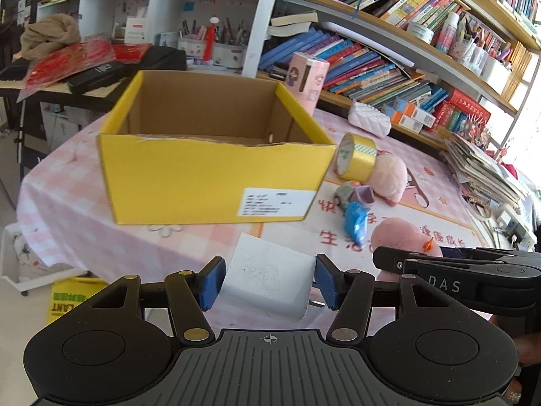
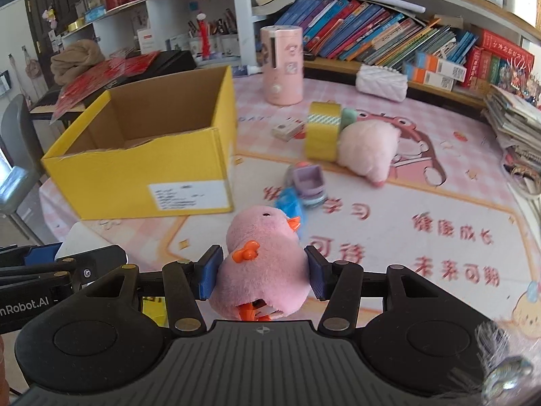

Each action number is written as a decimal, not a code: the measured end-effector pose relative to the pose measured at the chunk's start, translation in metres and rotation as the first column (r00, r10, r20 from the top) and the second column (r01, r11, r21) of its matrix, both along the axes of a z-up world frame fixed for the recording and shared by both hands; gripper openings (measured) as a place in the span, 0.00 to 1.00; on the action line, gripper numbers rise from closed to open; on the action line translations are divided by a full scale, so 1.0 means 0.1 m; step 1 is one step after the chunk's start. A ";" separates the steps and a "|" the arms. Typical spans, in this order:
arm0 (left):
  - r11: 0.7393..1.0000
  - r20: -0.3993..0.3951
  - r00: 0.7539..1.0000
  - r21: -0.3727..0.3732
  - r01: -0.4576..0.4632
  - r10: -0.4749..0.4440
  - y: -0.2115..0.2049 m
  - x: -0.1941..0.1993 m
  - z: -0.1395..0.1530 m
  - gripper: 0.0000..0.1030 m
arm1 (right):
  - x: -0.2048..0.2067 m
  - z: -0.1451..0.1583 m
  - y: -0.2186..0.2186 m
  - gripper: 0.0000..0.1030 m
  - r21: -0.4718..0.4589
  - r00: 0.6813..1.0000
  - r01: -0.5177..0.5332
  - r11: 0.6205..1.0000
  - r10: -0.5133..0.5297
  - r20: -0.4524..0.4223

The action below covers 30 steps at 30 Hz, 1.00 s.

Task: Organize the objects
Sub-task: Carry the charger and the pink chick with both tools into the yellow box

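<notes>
Left wrist: left gripper [image 1: 268,282] clamps smooth white rounded block [image 1: 267,286]

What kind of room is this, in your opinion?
Probably a child's study at home: shelves full of books, pen pots, and a table with a cartoon cloth and plush toys.

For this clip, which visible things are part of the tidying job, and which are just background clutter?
In play:
- yellow box, open
- white charger, gripped by left gripper
- pink plush chick, gripped by right gripper
- tape roll, blue toy, second pink plush, loose on the table

Background:
- shelved books
- pink canister
- paper stack
</notes>
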<state>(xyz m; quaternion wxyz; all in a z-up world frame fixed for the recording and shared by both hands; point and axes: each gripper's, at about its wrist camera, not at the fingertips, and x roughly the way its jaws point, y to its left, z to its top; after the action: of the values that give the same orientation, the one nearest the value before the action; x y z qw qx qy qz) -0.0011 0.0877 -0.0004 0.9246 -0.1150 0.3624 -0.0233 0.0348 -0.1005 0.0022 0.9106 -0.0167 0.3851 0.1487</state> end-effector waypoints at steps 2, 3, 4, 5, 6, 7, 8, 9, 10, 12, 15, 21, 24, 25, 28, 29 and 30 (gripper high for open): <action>1.000 0.004 1.000 0.004 -0.002 0.002 0.07 -0.06 0.01 0.55 | -0.07 -0.01 0.07 0.48 0.003 1.000 -0.002 1.000 0.002 -0.005; 1.000 0.005 1.000 0.006 -0.002 0.002 0.09 -0.08 0.01 0.55 | -0.09 -0.02 0.10 0.48 0.005 1.000 -0.002 1.000 0.002 -0.008; 1.000 0.005 1.000 0.008 -0.001 0.001 0.11 -0.10 0.01 0.55 | -0.12 -0.03 0.12 0.48 0.007 1.000 -0.002 1.000 0.002 -0.010; 1.000 0.005 1.000 0.010 0.000 0.000 0.13 -0.13 0.01 0.55 | -0.15 -0.03 0.15 0.48 0.009 1.000 -0.002 1.000 0.002 -0.011; 1.000 0.005 1.000 0.011 0.003 -0.003 0.15 -0.15 0.00 0.55 | -0.18 -0.03 0.16 0.48 0.011 1.000 -0.001 1.000 0.001 -0.012; 1.000 0.006 1.000 0.012 0.005 -0.005 0.16 -0.17 0.00 0.55 | -0.21 -0.03 0.18 0.48 0.013 1.000 0.000 1.000 0.000 -0.011; 1.000 0.007 1.000 0.013 0.009 -0.009 0.18 -0.19 0.00 0.55 | -0.23 -0.04 0.19 0.48 0.015 1.000 0.001 1.000 -0.001 -0.009; 1.000 0.008 1.000 0.015 0.013 -0.013 0.18 -0.21 0.00 0.55 | -0.26 -0.04 0.20 0.48 0.016 1.000 0.002 1.000 -0.002 -0.008; 1.000 0.009 1.000 0.017 0.016 -0.016 0.19 -0.23 0.00 0.55 | -0.28 -0.04 0.21 0.48 0.018 1.000 0.005 1.000 -0.005 -0.008; 1.000 0.011 1.000 0.019 0.020 -0.020 0.20 -0.28 -0.01 0.55 | -0.32 -0.04 0.22 0.48 0.021 1.000 0.009 1.000 -0.009 -0.008; 0.999 0.010 1.000 0.021 0.025 -0.025 0.22 -0.34 -0.01 0.55 | -0.38 -0.05 0.24 0.48 0.025 1.000 0.016 1.000 -0.015 -0.012; 0.999 0.011 0.999 0.026 0.030 -0.030 0.29 -0.44 -0.01 0.55 | -0.49 -0.07 0.30 0.48 0.032 1.000 0.025 0.999 -0.025 -0.019; 0.999 0.016 0.999 0.028 0.030 -0.030 0.34 -0.48 -0.01 0.55 | -0.53 -0.08 0.35 0.48 0.035 0.999 0.025 0.999 -0.024 -0.023; 0.999 0.018 0.999 0.028 0.029 -0.029 0.36 -0.49 0.00 0.55 | -0.54 -0.08 0.36 0.48 0.035 0.999 0.025 0.999 -0.024 -0.023; 0.999 0.024 0.999 0.028 0.025 -0.026 0.42 -0.51 0.00 0.55 | -0.57 -0.07 0.42 0.48 0.035 1.000 0.021 0.999 -0.020 -0.018; 0.999 0.026 0.999 0.028 0.024 -0.025 0.43 -0.52 0.01 0.55 | -0.58 -0.07 0.44 0.48 0.034 1.000 0.019 0.999 -0.018 -0.017; 0.999 0.029 0.999 0.028 0.022 -0.023 0.45 -0.53 0.01 0.55 | -0.59 -0.07 0.46 0.48 0.033 1.000 0.017 0.999 -0.017 -0.016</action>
<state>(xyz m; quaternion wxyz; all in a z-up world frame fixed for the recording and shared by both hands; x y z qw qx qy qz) -0.0536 0.1330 0.0008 0.9310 -0.0976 0.3505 -0.0303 -0.0238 -0.0540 -0.0050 0.9089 0.0028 0.3900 0.1476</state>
